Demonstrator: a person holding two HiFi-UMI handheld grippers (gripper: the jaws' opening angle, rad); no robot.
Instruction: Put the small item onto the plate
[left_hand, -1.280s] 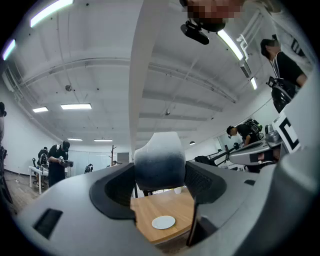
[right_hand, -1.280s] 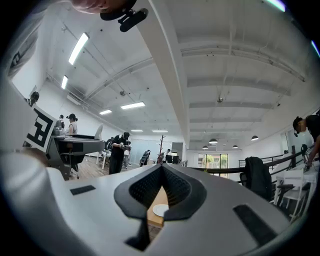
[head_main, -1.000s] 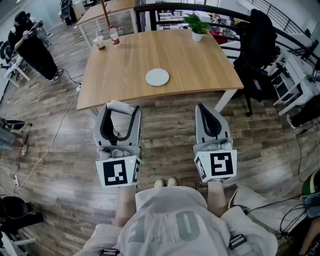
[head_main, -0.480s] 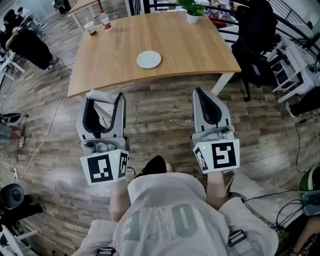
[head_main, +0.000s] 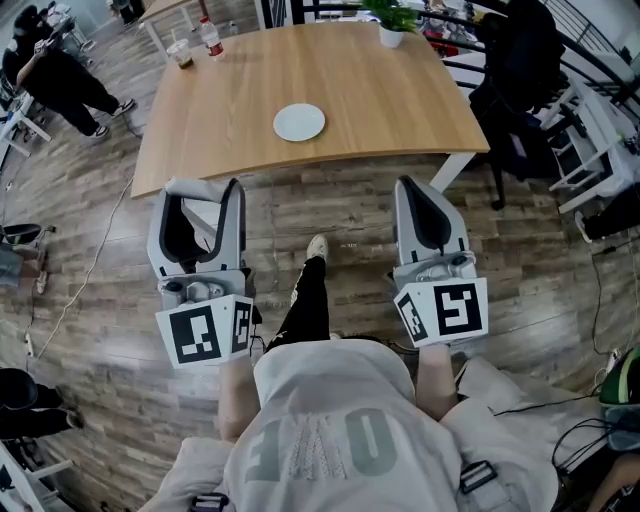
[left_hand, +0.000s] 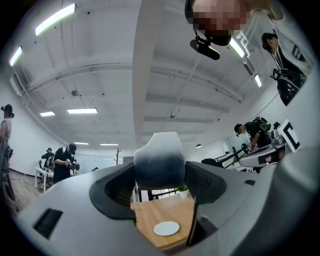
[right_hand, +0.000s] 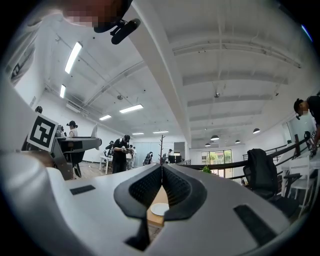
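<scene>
A small white-grey item (left_hand: 159, 162) sits pinched between the tips of my left gripper (left_hand: 160, 167); the head view shows this item (head_main: 193, 187) as a pale lump at the left gripper (head_main: 197, 192). The round white plate (head_main: 299, 122) lies near the front middle of the wooden table (head_main: 400, 90), well ahead of both grippers. Through the left jaws I see the plate (left_hand: 166, 228) far off, and the plate (right_hand: 160, 209) also shows past the right ones. My right gripper (head_main: 413, 187) is shut and holds nothing, its jaws (right_hand: 161, 167) meeting at the tip.
A cup (head_main: 181, 55) and a bottle (head_main: 210, 40) stand at the table's far left corner, a potted plant (head_main: 392, 22) at its far edge. A black chair (head_main: 520, 70) stands right of the table. A person (head_main: 60, 80) stands at far left. My foot (head_main: 316, 246) is on the wood floor.
The table and plate have come nearer as I walk forward, and one leg has swung ahead. Both grippers keep their pose, the left still holding the item.
</scene>
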